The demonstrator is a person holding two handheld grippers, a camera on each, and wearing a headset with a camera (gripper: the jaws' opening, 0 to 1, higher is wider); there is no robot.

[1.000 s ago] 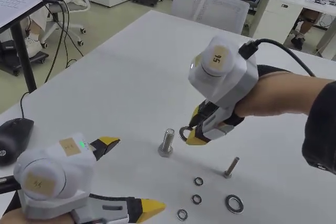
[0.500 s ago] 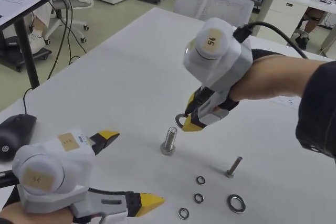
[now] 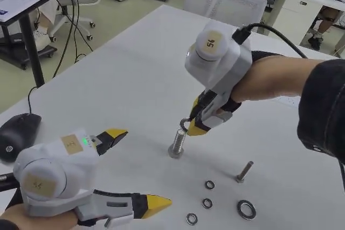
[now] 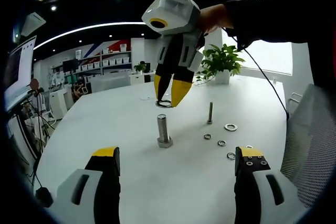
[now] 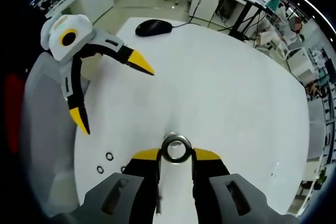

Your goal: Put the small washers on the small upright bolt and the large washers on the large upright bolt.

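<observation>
Everything sits on a plain white surface [image 3: 135,79]. The left gripper [image 3: 139,168] hangs low at the near edge, fingers spread wide and empty. The right gripper [image 3: 193,126] has its fingers pinched on the rim of a large washer [image 3: 186,125], just above the threaded top of the large bolt [image 3: 176,144]. The small bolt [image 3: 243,171] stands off to the right, with a second large washer [image 3: 246,209] and three small washers [image 3: 207,203] lying flat near it.

My take: the washer is a thin, stiff, light ring, probably slick, so an edge pinch may let it swivel. Holding the rim is right, since it keeps the hole free. The flat ones look fiddly to lift.
</observation>
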